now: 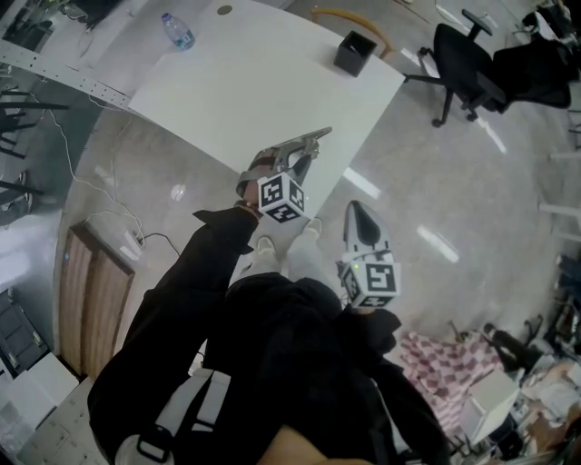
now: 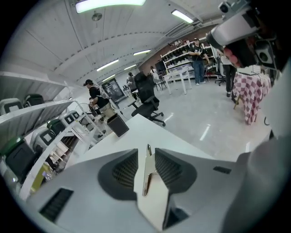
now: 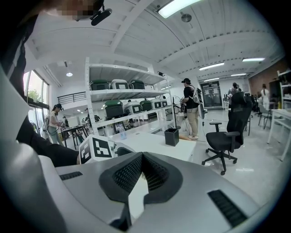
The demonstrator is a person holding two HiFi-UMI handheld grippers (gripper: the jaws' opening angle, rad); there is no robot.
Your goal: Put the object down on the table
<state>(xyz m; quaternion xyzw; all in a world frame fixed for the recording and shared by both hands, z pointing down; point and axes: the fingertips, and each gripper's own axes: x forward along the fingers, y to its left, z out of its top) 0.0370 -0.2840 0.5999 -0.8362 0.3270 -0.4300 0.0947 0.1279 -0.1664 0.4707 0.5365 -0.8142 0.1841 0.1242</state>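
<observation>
metal strip (image 2: 146, 175) sits between the left gripper's (image 2: 146, 151) parted jaws, seemingly unclamped, above the table (image 1: 263, 73). release is in hand; next, draw back clear. right gripper (image 3: 142, 154) is closed, empty.

I'm in a big open lab-style office. Around me are white tables (image 1: 272, 82), a black swivel chair (image 3: 222, 137) and metal shelves (image 3: 122, 93) stacked with cases (image 3: 113, 109). Strip lights (image 3: 177, 7) run overhead, the pale floor (image 1: 436, 209) is glossy, and people (image 3: 188, 107) stand about.
</observation>
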